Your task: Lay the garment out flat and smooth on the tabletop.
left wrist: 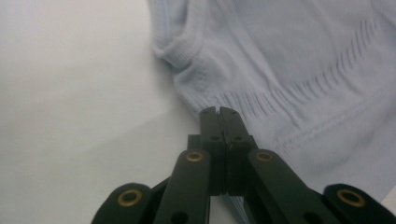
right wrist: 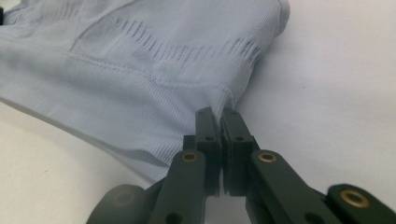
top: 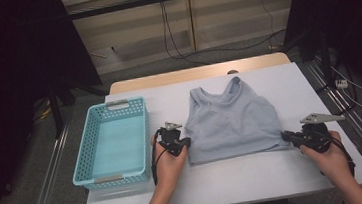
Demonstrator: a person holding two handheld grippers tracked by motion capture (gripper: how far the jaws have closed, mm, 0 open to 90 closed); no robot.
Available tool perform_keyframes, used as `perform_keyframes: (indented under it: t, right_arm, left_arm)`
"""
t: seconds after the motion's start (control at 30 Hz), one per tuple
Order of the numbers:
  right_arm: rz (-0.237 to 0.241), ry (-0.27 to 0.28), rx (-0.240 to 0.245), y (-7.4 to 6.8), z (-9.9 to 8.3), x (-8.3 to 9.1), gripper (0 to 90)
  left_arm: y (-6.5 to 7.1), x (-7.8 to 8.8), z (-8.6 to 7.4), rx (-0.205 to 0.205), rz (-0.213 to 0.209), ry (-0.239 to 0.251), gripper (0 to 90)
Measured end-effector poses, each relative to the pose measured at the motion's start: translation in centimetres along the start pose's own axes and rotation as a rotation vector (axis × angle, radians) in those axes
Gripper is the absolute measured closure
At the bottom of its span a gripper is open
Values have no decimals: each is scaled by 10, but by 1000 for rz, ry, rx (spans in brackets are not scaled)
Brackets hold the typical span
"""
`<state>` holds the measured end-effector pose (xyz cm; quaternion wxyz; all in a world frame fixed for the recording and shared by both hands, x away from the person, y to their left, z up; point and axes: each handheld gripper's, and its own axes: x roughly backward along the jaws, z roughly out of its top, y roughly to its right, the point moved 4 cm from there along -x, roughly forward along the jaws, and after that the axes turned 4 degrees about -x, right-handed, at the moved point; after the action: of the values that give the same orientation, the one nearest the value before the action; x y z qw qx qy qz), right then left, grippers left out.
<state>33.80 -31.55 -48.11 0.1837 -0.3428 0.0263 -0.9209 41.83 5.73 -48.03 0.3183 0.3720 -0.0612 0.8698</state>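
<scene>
Grey top [top: 231,122]: flat on white surface [top: 256,175]
Left gripper [top: 187,142]: clamped on its lower left corner
Right gripper [top: 285,135]: clamped on lower right corner

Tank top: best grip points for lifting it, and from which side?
The two bottom hem corners, each from its outer side. The top lies flat, hem toward the person, so its side edges are exposed. Left gripper and right gripper are each shut on one.

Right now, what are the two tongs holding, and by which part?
Both hold the top: the left tongs pinch its lower left corner, the right tongs its lower right corner at the side seam.
</scene>
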Motion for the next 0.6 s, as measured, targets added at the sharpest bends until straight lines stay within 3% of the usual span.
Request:
perform_keyframes:
  t: [0.07, 0.23, 0.37, 0.6]
  right_arm:
    - [11, 6, -4, -1, 0, 3, 880]
    - [17, -10, -3, -3, -5, 1, 878]
    - [5, -28, 13, -5, -10, -4, 866]
    - [2, -35, 17, -3, -10, -8, 847]
  left_arm:
    - [-4, 3, 5, -2, 19, 33, 899]
    - [-7, -5, 8, -41, 63, 19, 899]
    - [-8, -14, 5, -17, 49, 1, 898]
    - [-10, -12, 2, 27, -2, 0, 875]
